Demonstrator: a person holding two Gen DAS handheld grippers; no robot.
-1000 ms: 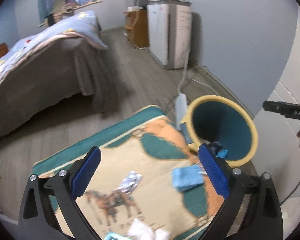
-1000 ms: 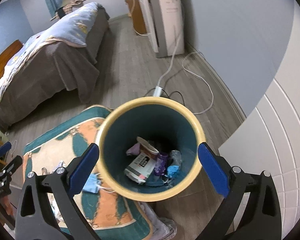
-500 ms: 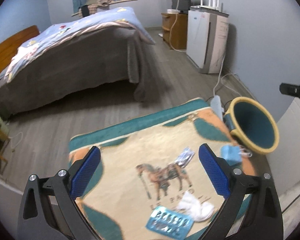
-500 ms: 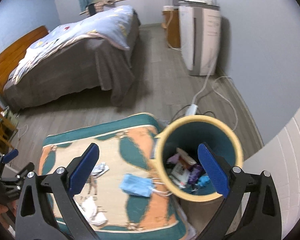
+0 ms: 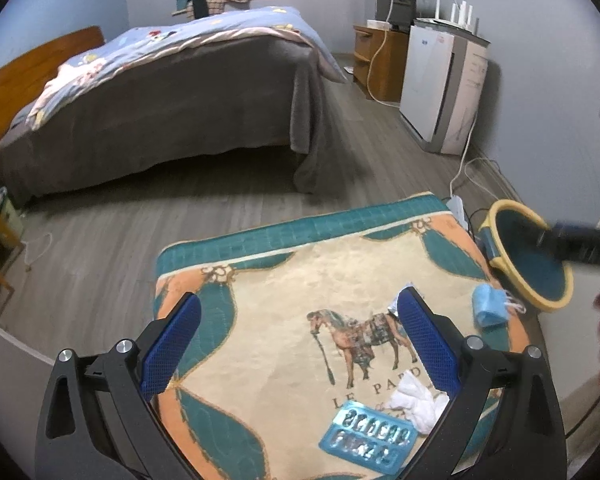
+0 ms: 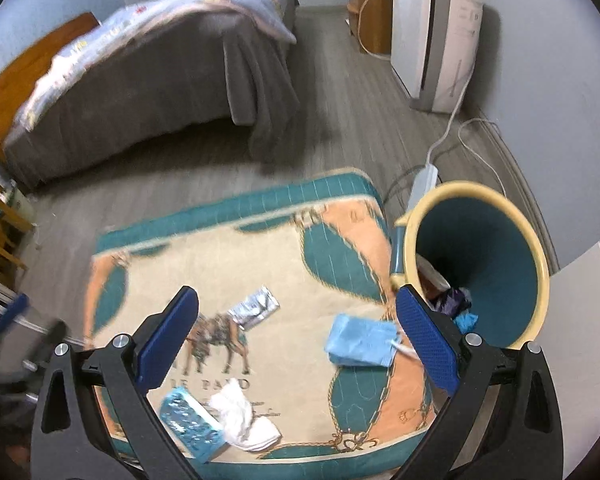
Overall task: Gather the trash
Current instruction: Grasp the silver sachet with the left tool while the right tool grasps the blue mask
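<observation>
Mask lies just inside the right tongs' right finger, long axis crosswise; both tongs spread, empty, left tongs farther.

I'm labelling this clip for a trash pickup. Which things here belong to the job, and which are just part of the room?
Belongs to the job:
blue face mask
silver foil wrapper
white crumpled tissue
blue blister pack
trash bin

Just lying about:
horse rug
bed
white appliance
power strip
</observation>
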